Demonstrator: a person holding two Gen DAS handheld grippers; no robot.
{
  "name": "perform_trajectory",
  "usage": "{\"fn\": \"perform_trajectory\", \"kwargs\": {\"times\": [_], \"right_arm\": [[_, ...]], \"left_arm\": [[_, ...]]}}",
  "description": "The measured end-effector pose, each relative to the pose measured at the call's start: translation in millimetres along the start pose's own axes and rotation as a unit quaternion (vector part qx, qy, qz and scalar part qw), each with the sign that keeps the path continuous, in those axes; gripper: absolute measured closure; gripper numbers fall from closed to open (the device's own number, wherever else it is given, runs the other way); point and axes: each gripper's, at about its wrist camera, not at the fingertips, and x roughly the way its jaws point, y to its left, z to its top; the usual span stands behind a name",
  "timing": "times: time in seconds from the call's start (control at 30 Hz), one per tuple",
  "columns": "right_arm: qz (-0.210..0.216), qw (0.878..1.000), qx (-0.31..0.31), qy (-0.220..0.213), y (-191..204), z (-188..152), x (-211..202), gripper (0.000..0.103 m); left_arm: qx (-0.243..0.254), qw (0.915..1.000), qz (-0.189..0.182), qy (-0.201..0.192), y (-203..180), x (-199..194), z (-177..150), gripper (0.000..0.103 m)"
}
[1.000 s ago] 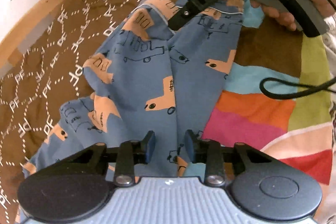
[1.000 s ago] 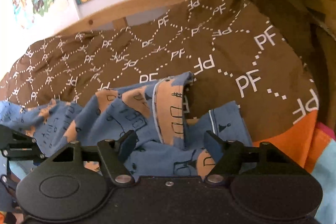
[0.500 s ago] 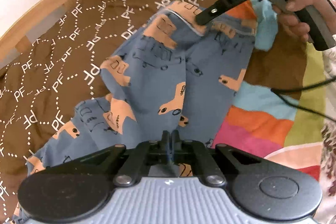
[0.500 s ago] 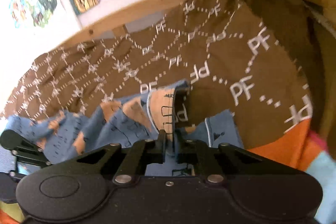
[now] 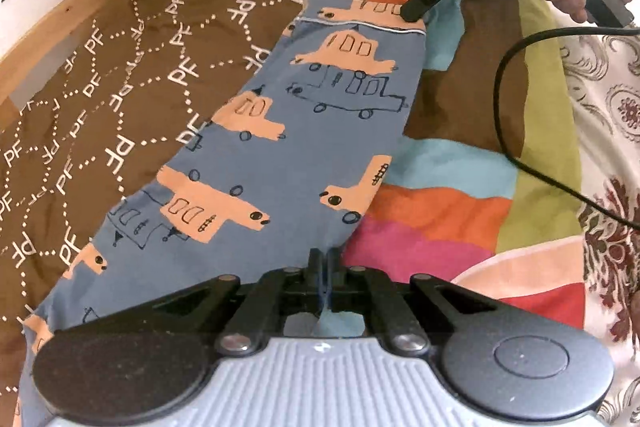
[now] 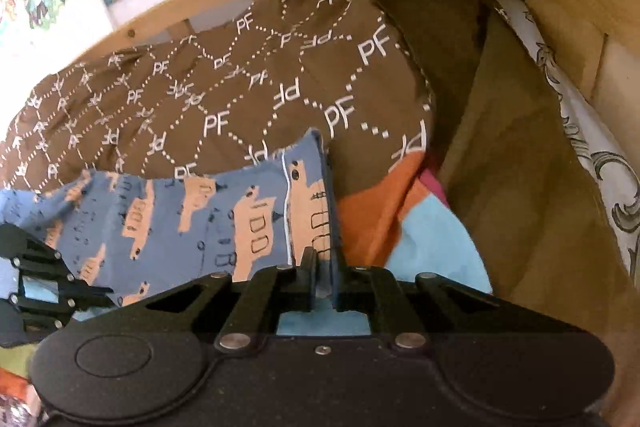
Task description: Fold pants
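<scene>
The blue pants (image 5: 288, 131) with orange car prints lie stretched flat on the bed, folded lengthwise into one long strip. My left gripper (image 5: 326, 259) is shut on the near right edge of the pants. My right gripper (image 5: 412, 11) is shut on the far waistband corner. In the right wrist view my right gripper (image 6: 326, 267) pinches the waistband hem, and the pants (image 6: 192, 223) run off to the left toward the left gripper (image 6: 44, 287).
A brown blanket (image 5: 132, 59) with white PF letters covers the left of the bed. A striped coloured cover (image 5: 444, 211) lies to the right. A black cable (image 5: 516, 123) crosses it. A wooden bed frame (image 6: 208, 7) and wall pictures stand behind.
Both grippers have shut on the pants, then pulled apart. The bunched, crumpled cloth is now drawn out into a smooth flat strip.
</scene>
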Motion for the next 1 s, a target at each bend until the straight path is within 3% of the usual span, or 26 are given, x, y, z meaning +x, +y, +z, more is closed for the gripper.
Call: {"fn": "perform_trajectory", "kwargs": {"times": [0.03, 0.07, 0.1, 0.13, 0.17, 0.2, 0.27, 0.3, 0.4, 0.5, 0.63, 0.73, 0.8, 0.9, 1.0], "right_arm": [[-0.009, 1.0, -0.004, 0.003, 1, -2, 3, 0.092], [-0.022, 1.0, -0.012, 0.005, 4, -3, 6, 0.083], [-0.031, 0.999, -0.023, 0.004, 6, -5, 7, 0.082], [-0.034, 0.999, -0.032, 0.001, 9, -7, 6, 0.077], [-0.04, 0.998, -0.041, -0.003, 12, -7, 3, 0.066], [-0.046, 0.997, -0.053, -0.01, 17, -8, 0, 0.06], [-0.064, 0.994, -0.087, -0.023, 28, -10, -7, 0.033], [-0.079, 0.99, -0.11, -0.034, 37, -12, -10, 0.03], [-0.09, 0.977, -0.179, -0.071, 65, -16, -18, 0.025], [-0.057, 0.968, -0.233, -0.08, 96, -23, -10, 0.015], [-0.017, 0.952, -0.301, -0.048, 138, -42, 23, 0.011], [-0.043, 0.927, -0.373, -0.013, 157, -62, 54, 0.007], [-0.043, 0.912, -0.408, -0.003, 162, -72, 59, 0.009], [0.001, 0.896, -0.443, -0.036, 173, -68, 44, 0.001], [0.029, 0.885, -0.462, -0.052, 189, -55, 43, 0.001]], "left_arm": [[-0.004, 1.0, -0.002, 0.003, 1, 2, -1, 0.099], [-0.013, 0.9999, -0.005, 0.005, 3, 3, -2, 0.09], [-0.025, 0.9996, -0.009, 0.006, 4, 3, -3, 0.083], [-0.036, 0.9992, -0.014, 0.005, 8, 1, -5, 0.063], [-0.046, 0.9988, -0.018, 0.0, 10, -2, -8, 0.049], [-0.053, 0.9983, -0.02, -0.008, 12, -7, -11, 0.047], [-0.059, 0.9977, -0.026, -0.02, 15, -19, -18, 0.042], [-0.064, 0.9974, -0.021, -0.024, 18, -25, -21, 0.04], [-0.092, 0.995, 0.021, -0.033, 29, -43, -35, 0.027], [-0.143, 0.9878, 0.059, -0.021, 46, -50, -49, 0.022], [-0.2, 0.9721, 0.117, 0.037, 70, -38, -75, 0.022], [-0.221, 0.9628, 0.138, 0.07, 83, -40, -94, 0.022], [-0.238, 0.9596, 0.139, 0.056, 93, -54, -103, 0.02], [-0.252, 0.9583, 0.135, 0.01, 112, -87, -108, 0.007], [-0.25, 0.9521, 0.175, -0.016, 136, -105, -101, 0.004]]}}
